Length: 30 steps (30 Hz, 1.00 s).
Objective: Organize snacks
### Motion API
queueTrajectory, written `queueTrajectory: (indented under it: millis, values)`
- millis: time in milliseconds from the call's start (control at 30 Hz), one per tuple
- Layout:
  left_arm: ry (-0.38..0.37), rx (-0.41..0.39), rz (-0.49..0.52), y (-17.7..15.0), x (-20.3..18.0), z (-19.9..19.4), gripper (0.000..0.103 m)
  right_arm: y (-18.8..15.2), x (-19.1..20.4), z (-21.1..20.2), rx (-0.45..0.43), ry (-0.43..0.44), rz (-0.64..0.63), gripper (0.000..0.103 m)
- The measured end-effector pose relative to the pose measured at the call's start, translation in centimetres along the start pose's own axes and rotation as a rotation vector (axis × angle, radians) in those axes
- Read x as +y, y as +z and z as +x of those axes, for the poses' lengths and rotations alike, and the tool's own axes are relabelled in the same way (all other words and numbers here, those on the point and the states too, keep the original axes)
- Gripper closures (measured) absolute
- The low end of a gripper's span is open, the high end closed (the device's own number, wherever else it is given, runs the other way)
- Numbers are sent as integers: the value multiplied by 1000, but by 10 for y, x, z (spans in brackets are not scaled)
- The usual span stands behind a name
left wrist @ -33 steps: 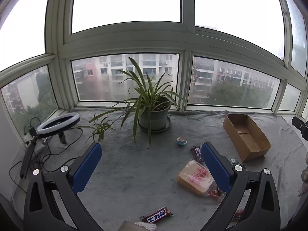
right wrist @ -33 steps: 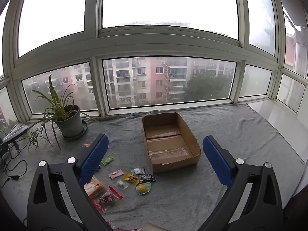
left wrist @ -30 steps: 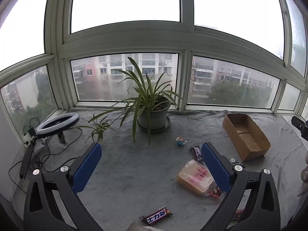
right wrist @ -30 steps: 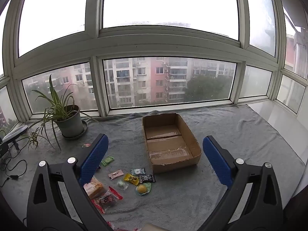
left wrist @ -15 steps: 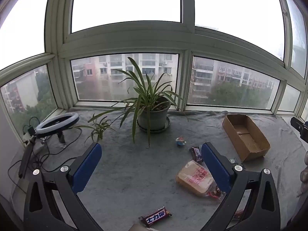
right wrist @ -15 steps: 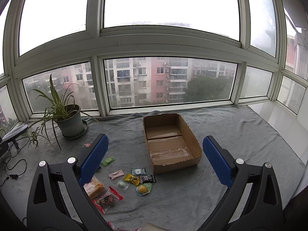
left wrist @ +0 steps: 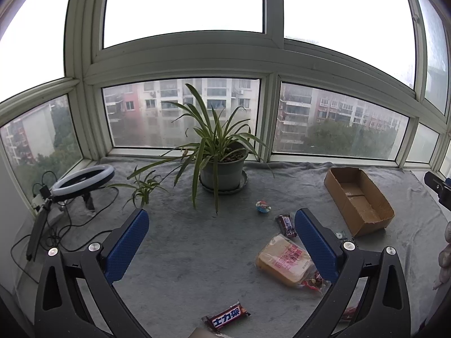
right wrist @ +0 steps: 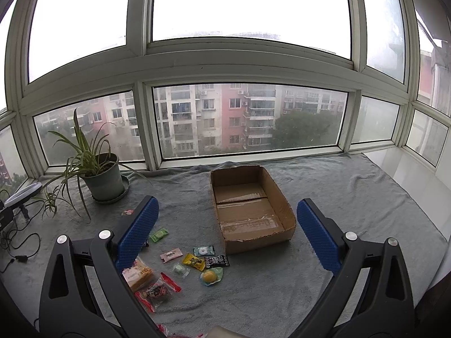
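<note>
An open cardboard box (right wrist: 248, 205) lies empty on the grey blanket, ahead of my right gripper (right wrist: 225, 214), which is open and holds nothing. Several small snack packets (right wrist: 194, 259) are scattered left of the box, with a wrapped bread pack (right wrist: 139, 274) and a red packet (right wrist: 156, 291) nearer. In the left wrist view my left gripper (left wrist: 221, 226) is open and empty above the blanket. The bread pack (left wrist: 284, 259), a dark chocolate bar (left wrist: 286, 224), a Snickers bar (left wrist: 227, 315) and a small round candy (left wrist: 262, 206) lie below it; the box (left wrist: 358, 197) sits at the right.
A potted spider plant (left wrist: 222, 166) stands by the window at the back. A ring light (left wrist: 81, 180) with cables lies at the far left. The grey blanket (right wrist: 352, 202) covers the sill up to the window frames. The other gripper's tip (left wrist: 437, 187) shows at the right edge.
Both views have shifted only slightly; the grippers stay open and no snack has moved.
</note>
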<state>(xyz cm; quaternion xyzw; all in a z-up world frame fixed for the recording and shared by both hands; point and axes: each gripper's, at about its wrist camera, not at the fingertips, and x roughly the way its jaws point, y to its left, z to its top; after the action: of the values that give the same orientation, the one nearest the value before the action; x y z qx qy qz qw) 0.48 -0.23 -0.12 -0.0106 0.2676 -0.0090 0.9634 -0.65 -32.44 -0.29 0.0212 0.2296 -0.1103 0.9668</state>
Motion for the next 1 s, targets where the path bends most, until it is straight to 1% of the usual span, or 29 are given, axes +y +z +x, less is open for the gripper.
queueTrajectory:
  millis: [1000]
  values:
    - [-3,3,-2,0,-2,-2,1,-1,3,-1,2,6,0,3]
